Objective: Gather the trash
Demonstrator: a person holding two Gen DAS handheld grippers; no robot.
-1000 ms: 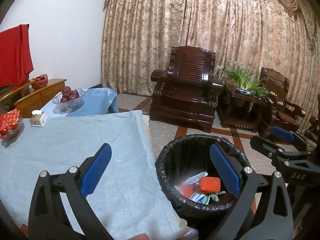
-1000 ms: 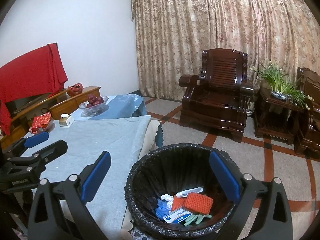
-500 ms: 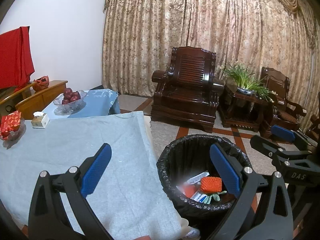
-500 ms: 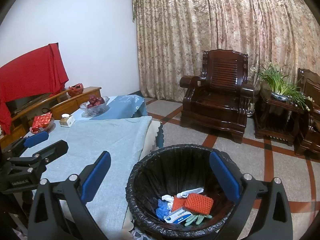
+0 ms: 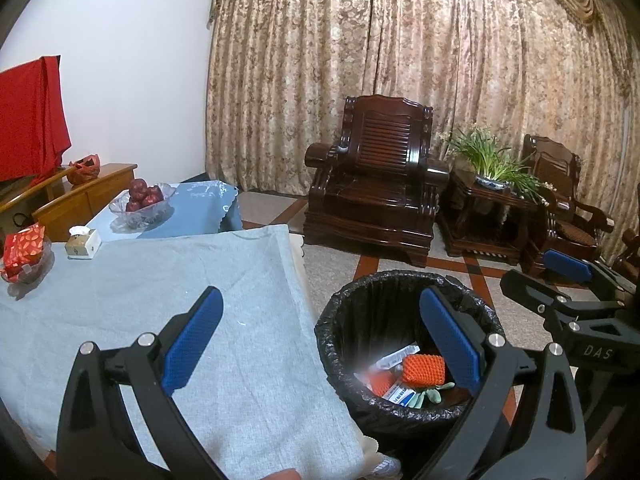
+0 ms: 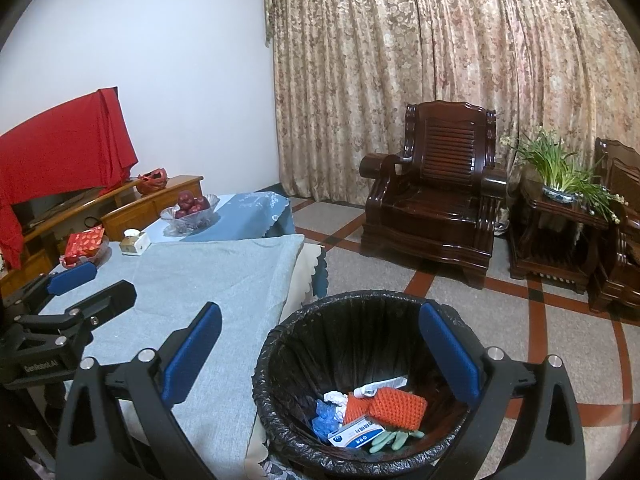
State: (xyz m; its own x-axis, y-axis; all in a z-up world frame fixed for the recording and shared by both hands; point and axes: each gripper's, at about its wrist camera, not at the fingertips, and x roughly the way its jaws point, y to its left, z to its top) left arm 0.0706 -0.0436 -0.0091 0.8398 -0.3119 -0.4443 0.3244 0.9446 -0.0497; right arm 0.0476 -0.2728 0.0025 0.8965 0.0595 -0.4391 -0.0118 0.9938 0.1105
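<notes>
- My left gripper (image 5: 320, 336) hangs with its blue-padded fingers (image 5: 192, 340) spread wide and nothing between them; one finger sits over the grey cloth on the counter (image 5: 140, 280), the other over the bin.
- My right gripper (image 6: 320, 356) has its fingers (image 6: 448, 356) just as wide apart and empty; it is poised above the bin's mouth.
- The trash bin (image 6: 276, 344), lined with a black bag, stands on the floor just beside the counter's near right corner.
- Inside the bin lies the trash: an orange foam net (image 6: 396, 404), a white-and-blue box (image 6: 356, 434), a blue glove (image 6: 324, 420), a green glove (image 6: 394, 438), crumpled white paper (image 6: 336, 398) and a white tube (image 6: 380, 386).
- At the counter's far left edge sit a tissue box (image 5: 83, 240) and a red packet in a dish (image 5: 24, 248); a glass bowl of red fruit (image 5: 142, 200) rests on the blue-covered table beyond the far edge.
</notes>
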